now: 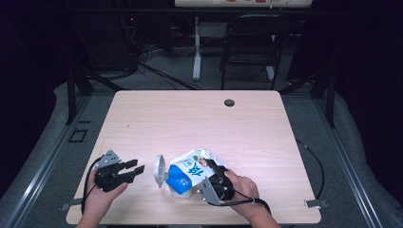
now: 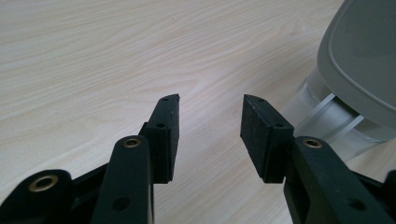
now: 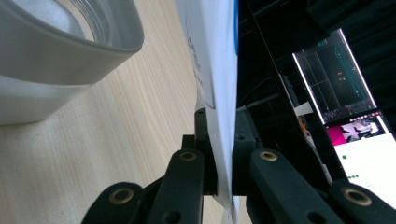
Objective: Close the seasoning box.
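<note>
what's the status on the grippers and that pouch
Right gripper shut on white-and-blue printed pouch. Left gripper open, empty. Grey lidded container beside the pouch.

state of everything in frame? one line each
Pouch: pinched in the right tool, leaning over the container.
Container: open, on the table.
Lid: flipped up on edge, at the container's left.
Left tool: open, nothing between its jaws.
Right tool: shut on the pouch.

Beyond the pale wooden table (image 1: 247,128) — a dark cable hole (image 1: 229,102) near its far edge — stand a black chair (image 1: 252,42) and a white desk leg (image 1: 196,52).
</note>
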The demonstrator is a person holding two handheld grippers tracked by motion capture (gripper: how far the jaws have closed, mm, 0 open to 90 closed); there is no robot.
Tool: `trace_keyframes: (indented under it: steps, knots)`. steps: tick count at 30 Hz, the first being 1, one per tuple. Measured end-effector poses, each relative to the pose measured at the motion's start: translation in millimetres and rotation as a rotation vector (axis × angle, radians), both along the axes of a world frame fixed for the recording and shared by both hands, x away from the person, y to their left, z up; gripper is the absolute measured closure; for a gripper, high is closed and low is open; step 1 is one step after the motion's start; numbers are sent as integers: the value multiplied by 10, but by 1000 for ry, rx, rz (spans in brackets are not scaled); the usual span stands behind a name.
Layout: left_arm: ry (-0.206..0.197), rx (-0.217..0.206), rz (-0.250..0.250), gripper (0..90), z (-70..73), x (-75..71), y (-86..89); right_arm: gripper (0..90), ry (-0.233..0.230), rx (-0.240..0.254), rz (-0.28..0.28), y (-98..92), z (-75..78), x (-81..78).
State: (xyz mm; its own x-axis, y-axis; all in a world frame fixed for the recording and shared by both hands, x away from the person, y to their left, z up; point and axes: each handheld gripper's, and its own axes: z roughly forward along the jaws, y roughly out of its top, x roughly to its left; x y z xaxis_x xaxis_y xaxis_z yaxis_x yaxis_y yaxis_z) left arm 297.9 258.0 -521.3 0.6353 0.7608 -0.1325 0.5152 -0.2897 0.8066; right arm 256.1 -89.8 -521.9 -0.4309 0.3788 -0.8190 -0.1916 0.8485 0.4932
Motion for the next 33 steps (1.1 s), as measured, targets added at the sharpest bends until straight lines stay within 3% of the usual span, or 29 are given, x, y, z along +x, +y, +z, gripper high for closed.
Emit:
trace_keyframes:
  steps: [5, 15, 33]
  knots:
    - [1, 1, -1, 578, -2, 0, -1, 878, 53, 89, 2, -31, 14, 26]
    - [3, 1, -1, 578, -5, 1, -4, 890, 116, 159, -14, -90, 59, 82]
    - [7, 1, -1, 578, -16, 6, -5, 900, 325, 456, -27, -236, 165, 308]
